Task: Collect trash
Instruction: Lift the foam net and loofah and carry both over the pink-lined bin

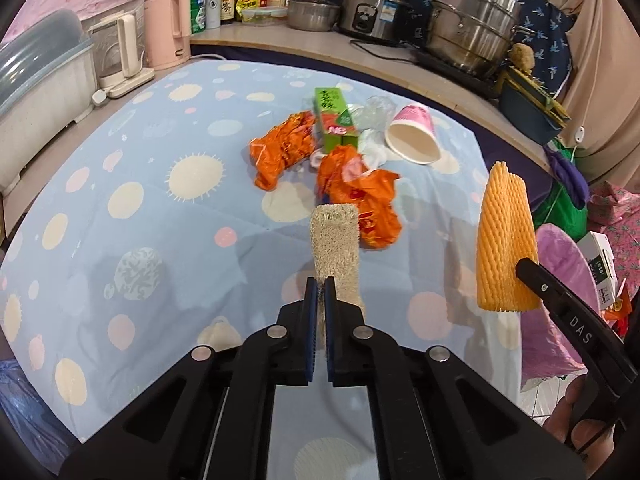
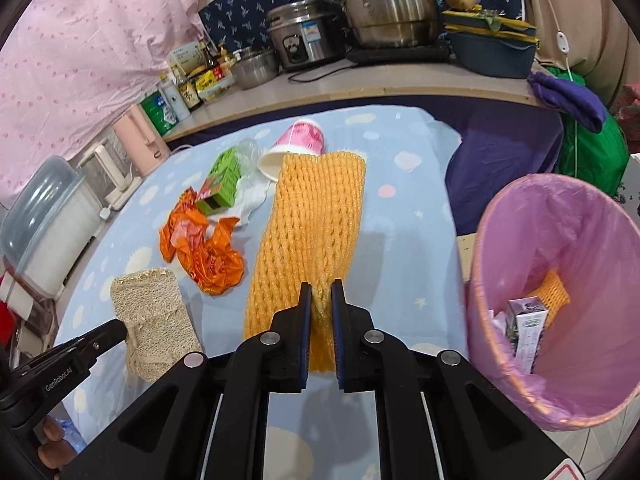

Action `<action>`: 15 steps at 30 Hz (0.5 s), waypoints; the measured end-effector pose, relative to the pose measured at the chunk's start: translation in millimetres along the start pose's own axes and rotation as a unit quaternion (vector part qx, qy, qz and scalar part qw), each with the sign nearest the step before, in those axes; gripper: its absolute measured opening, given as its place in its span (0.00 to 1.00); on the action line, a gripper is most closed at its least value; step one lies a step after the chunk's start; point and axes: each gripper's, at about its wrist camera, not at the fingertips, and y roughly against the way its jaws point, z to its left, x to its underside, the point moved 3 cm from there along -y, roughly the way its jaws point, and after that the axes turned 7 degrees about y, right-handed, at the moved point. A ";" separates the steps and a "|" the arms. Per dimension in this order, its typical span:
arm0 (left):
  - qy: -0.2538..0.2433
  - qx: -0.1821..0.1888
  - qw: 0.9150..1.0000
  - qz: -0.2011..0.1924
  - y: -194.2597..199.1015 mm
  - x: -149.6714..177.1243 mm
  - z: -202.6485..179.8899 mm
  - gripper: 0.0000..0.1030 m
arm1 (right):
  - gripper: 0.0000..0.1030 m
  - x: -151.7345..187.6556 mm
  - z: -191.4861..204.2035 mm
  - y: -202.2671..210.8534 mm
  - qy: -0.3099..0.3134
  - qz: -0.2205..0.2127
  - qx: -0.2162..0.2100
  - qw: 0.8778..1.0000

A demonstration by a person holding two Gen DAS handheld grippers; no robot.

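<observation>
Clamping a beige loofah scrub pad [image 1: 335,240], the left gripper [image 1: 319,284] holds it above the desk [image 1: 120,240]; the right gripper [image 2: 320,292] pinches an orange foam net sleeve [image 2: 312,216], left of the pink-lined bin [image 2: 560,240].

Beige loofah pad [image 1: 335,240] and orange foam net [image 2: 308,224], both aloft above table.
</observation>
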 end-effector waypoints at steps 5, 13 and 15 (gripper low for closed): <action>-0.015 0.017 1.000 -0.014 19.6 -0.6 -19.2 0.03 | 0.09 -1.5 -15.8 23.5 -0.010 -0.021 0.008 1.000; -0.061 0.060 0.996 -0.028 40.4 0.7 -77.4 0.03 | 0.09 4.7 -58.2 55.6 -0.034 -0.043 0.041 0.998; -0.075 0.078 0.994 -0.030 43.7 1.5 -98.1 0.03 | 0.09 7.3 -72.3 62.6 -0.044 -0.047 0.052 0.997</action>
